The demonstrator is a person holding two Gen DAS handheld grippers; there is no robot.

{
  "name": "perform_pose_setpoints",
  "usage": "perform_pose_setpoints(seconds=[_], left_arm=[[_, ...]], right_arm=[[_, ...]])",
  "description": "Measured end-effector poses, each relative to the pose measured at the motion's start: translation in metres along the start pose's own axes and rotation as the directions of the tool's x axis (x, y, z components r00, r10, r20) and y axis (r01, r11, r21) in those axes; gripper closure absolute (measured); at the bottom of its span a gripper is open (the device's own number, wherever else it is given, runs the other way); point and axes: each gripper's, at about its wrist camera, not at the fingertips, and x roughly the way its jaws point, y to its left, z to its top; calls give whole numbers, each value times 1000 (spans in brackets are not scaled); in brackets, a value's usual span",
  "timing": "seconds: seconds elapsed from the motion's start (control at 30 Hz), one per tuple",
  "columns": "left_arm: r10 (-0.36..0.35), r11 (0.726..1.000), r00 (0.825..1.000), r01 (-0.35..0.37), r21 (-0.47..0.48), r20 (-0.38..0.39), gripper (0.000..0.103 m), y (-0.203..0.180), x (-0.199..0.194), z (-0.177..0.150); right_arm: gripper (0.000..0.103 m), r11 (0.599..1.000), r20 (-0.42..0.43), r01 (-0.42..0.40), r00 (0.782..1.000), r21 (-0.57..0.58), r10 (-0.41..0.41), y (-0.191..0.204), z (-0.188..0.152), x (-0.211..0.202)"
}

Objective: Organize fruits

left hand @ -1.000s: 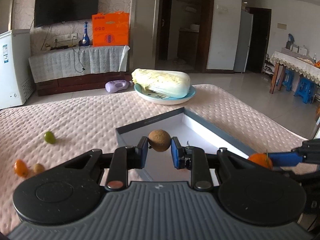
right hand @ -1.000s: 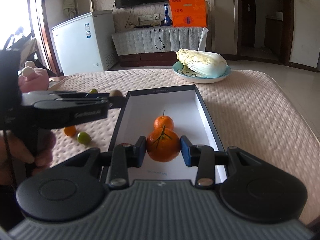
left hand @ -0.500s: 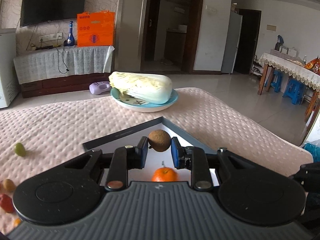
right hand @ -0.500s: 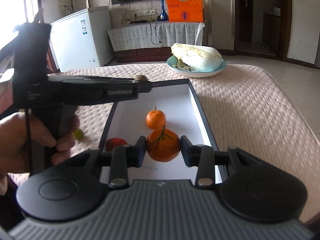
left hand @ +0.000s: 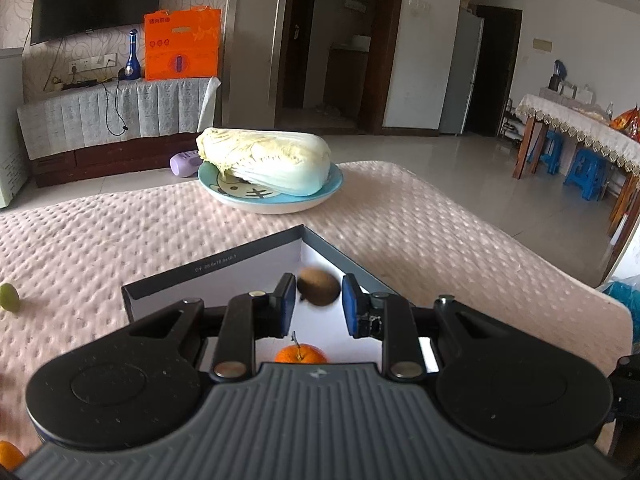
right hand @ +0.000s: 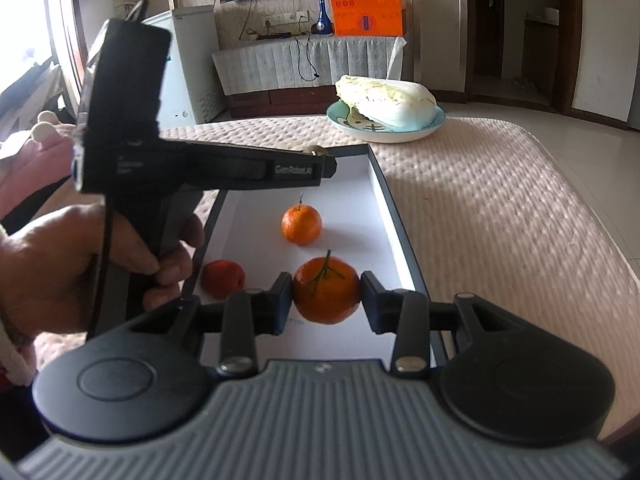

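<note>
My left gripper hangs over the far corner of the shallow box, its jaws open. The small brown fruit is loose and blurred between them, clear of both pads. A small orange lies in the box below. My right gripper is shut on a large stemmed orange above the near end of the box. A smaller orange and a red fruit lie inside. The left gripper crosses the box's left edge.
A blue plate with a cabbage stands beyond the box on the pink quilted cloth. A green fruit and an orange one lie on the cloth at the left. The table edge runs along the right.
My left gripper has moved over the box's far corner and opened, and the brown fruit has come free. My right gripper still holds the large orange and has come slightly nearer the box.
</note>
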Motion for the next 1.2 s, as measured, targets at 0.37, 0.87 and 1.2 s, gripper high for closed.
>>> perform_pose_setpoints(seconds=[0.37,0.87,1.2], left_arm=[[16,1000,996,-14,-22,85,41,8,-24,2],[86,996,987,-82,-33,134,41,27,-130,-21],[106,992,991,-100,-81,79,41,40,-195,-61]], right_arm=[[63,1000,2,8,1000,10,-8,1,2,5],[63,998,12,15,1000,67,-16,11,11,19],[63,994,13,35,999,104,-36,11,14,25]])
